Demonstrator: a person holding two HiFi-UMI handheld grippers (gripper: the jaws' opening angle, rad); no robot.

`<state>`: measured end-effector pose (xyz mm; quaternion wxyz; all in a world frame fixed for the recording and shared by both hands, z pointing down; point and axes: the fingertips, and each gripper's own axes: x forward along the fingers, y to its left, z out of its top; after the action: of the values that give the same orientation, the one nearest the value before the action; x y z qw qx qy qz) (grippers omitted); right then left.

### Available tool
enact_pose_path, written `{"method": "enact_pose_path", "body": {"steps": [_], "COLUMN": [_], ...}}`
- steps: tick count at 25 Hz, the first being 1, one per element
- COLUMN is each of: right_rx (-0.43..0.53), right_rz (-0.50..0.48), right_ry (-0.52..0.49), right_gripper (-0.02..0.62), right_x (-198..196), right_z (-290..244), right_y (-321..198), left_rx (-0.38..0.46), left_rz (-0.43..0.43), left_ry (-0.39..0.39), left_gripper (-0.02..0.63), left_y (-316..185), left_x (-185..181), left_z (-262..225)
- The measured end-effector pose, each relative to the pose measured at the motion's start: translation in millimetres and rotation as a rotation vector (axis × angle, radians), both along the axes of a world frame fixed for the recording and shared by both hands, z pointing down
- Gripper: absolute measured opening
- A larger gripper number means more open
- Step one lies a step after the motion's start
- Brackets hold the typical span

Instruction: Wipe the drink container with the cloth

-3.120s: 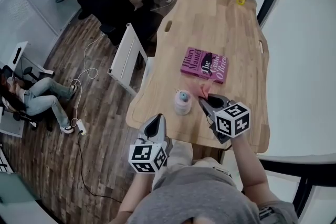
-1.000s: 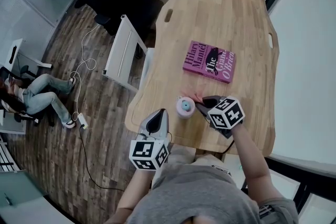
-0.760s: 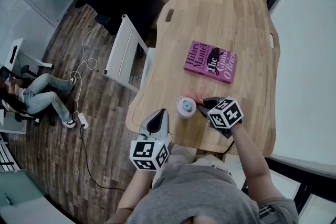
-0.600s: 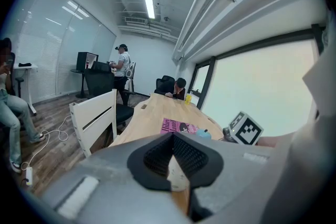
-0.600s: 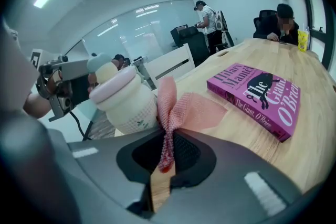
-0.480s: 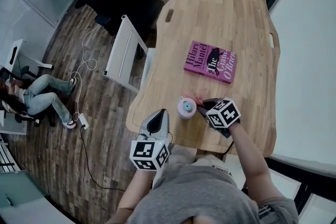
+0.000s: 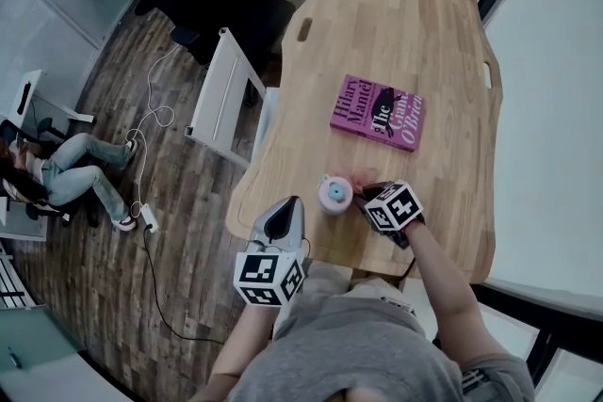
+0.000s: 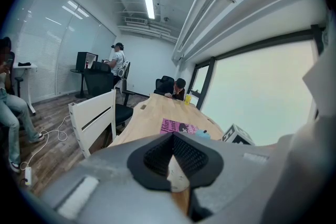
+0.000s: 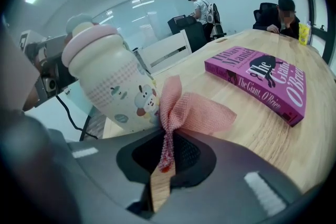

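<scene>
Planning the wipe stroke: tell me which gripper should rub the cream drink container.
Right. The right gripper is shut on the pink mesh cloth, which lies against the cream pink-lidded drink container; the left gripper is shut, empty and farther back.

Pink waffle-weave cloth [image 9: 191, 110] here, beside a cream drink container [image 9: 113, 84] with pink checks, little cartoon animals, a pink lid band and a pale blue cap. Magenta book [image 9: 260, 78], white lettering, black figure, on the pale wood-grain tabletop [image 9: 315, 139].
</scene>
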<state>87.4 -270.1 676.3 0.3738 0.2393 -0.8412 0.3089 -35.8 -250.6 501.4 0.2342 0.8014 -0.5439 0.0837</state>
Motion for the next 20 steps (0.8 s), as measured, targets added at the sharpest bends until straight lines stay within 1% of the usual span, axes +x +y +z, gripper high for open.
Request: {"method": "enact_pose_path", "body": {"steps": [4, 8, 12, 16, 20], "right_rx": [0.0, -0.012, -0.004, 0.025, 0.094], "right_rz": [0.008, 0.04, 0.048, 0.064, 0.125], "right_ry": [0.022, 0.011, 0.015, 0.028, 0.042], "right_gripper": [0.023, 0.023, 0.023, 0.023, 0.025], "right_x": [0.2, 0.9, 1.4, 3.5, 12.4], "right_z": [10.6, 14.6, 14.8, 12.9, 1.8], "right_y": [1.7, 2.5, 3.1, 3.6, 1.5], "left_rx": [0.003, 0.007, 0.014, 0.024, 0.036], "left_rz": [-0.002, -0.006, -0.011, -0.015, -0.017], "left_ry": [0.003, 0.003, 0.003, 0.003, 0.003], "left_gripper": [0.003, 0.003, 0.003, 0.003, 0.003], "left_y": [-0.1, 2.1, 4.6, 8.3, 13.4], "left_x": [0.3, -0.3, -0.4, -0.4, -0.8], "left_z": [-1.2, -3.0, -6.0, -9.4, -12.8]}}
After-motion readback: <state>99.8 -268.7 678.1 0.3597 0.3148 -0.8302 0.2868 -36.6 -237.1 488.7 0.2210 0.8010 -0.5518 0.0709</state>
